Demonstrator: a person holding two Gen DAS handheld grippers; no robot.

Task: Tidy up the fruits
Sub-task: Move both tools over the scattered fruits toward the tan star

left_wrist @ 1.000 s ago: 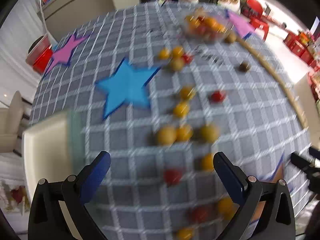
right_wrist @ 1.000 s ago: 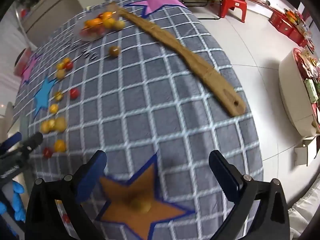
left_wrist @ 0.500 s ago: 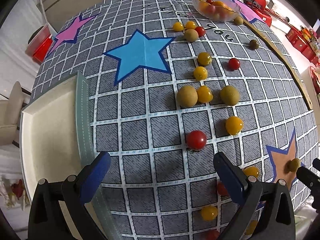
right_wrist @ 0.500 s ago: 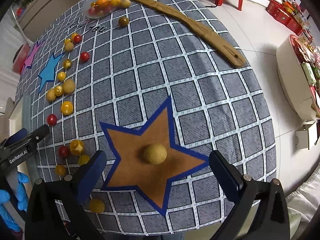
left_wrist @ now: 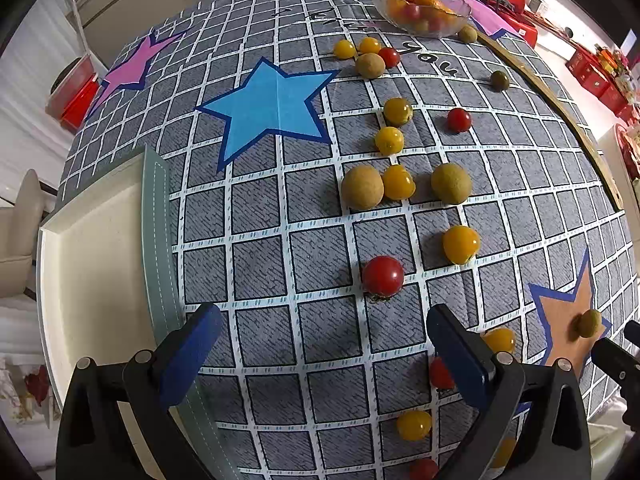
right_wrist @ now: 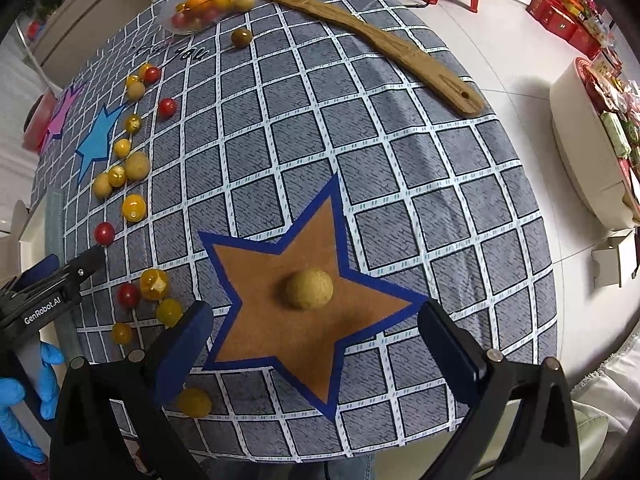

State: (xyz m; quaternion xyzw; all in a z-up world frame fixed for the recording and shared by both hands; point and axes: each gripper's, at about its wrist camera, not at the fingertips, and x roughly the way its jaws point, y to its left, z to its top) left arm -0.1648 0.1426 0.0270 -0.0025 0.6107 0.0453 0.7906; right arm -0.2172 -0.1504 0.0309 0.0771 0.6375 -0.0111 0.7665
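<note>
Several red and yellow cherry tomatoes and tan longans lie scattered on a grey checked tablecloth. In the left wrist view my left gripper (left_wrist: 320, 344) is open, empty, just short of a red tomato (left_wrist: 383, 275). A yellow tomato (left_wrist: 461, 244) and two longans (left_wrist: 362, 187) lie farther out. A clear bowl (left_wrist: 420, 8) of fruit stands at the far edge. In the right wrist view my right gripper (right_wrist: 316, 340) is open, with a longan (right_wrist: 309, 289) on the orange star (right_wrist: 296, 304) just ahead of its fingers.
A cream tray (left_wrist: 92, 280) rests at the table's left edge. A long wooden stick (right_wrist: 368, 40) lies along the right side. The table edge drops off close behind the orange star. A hand in a blue glove (right_wrist: 24, 396) holds the left gripper.
Both grippers have dropped closer to the table and moved forward. The red tomato now sits nearer the left fingers, and the longan on the orange star has come up between the right fingers' line.
</note>
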